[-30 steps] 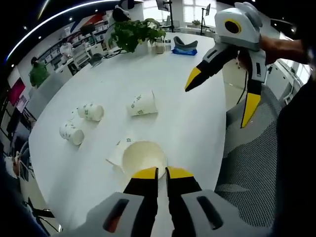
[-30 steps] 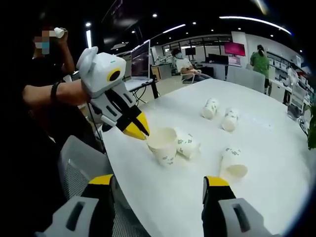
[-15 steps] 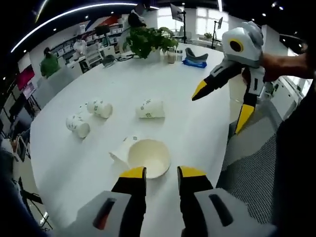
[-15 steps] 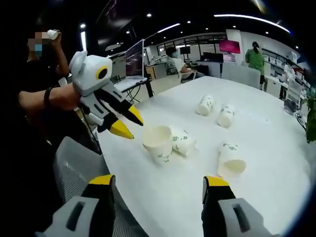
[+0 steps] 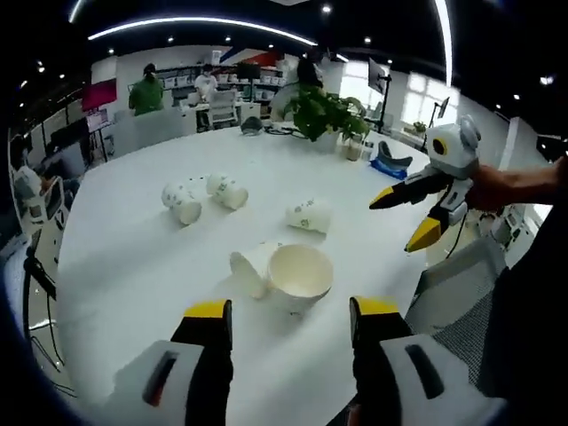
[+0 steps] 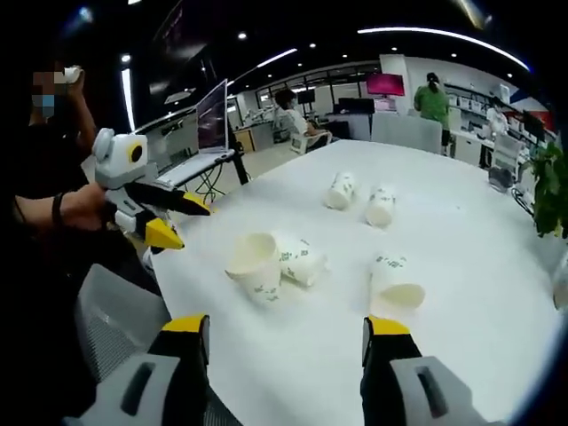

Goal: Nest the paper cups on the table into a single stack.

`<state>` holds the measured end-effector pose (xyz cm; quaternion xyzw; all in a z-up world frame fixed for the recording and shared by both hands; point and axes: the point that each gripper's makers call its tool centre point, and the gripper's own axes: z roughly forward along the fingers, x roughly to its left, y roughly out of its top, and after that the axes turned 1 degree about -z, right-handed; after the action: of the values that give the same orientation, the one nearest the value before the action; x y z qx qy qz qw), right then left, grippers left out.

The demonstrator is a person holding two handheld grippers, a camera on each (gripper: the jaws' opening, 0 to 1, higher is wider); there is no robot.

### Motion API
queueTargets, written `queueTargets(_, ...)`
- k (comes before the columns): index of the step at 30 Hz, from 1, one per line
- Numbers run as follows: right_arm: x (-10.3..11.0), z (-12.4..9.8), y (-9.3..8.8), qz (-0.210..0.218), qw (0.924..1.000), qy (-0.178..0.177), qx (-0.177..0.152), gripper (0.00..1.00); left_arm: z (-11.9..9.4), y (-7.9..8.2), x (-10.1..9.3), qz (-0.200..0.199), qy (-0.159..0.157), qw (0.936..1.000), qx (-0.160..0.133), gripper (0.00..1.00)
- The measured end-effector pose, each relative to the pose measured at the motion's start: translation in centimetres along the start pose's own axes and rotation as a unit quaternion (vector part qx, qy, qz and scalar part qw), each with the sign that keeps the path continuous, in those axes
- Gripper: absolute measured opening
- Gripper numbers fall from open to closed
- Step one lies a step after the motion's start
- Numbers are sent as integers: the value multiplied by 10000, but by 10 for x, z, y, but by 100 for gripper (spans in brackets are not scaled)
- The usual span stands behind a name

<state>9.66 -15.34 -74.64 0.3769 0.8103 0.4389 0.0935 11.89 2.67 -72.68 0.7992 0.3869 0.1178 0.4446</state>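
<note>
On the white table (image 5: 115, 284), five white paper cups with green print lie tipped: two far left (image 5: 182, 202), an open-mouthed pair (image 5: 300, 275) centre, one (image 5: 309, 216) beyond. Left gripper (image 5: 288, 319) and right gripper (image 6: 284, 337) both gape wide, empty.

Plant (image 5: 327, 108) – laptop (image 6: 213, 114) – mesh chair (image 6: 114, 312).
</note>
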Motion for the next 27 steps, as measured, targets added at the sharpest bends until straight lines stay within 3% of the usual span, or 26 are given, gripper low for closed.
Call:
queueTargets(2,-4,2,-2,53,10000,-30,23,70,-5,0,8,-108,145,9998,-124,66)
queueTargets(9,-14,6,-6,242,9996,-177,-4,70,-19,-5,18,-353,262,9986,-306,70)
queueTargets(15,-31,12,-7,549,9978,-343,-103,70,-27,-16,23,-453,319,9981,-279,74)
queueTargets(27,-58,28,-4,868,9943,-570,-228,68,-32,-28,19,-552,356,9977,-146,74)
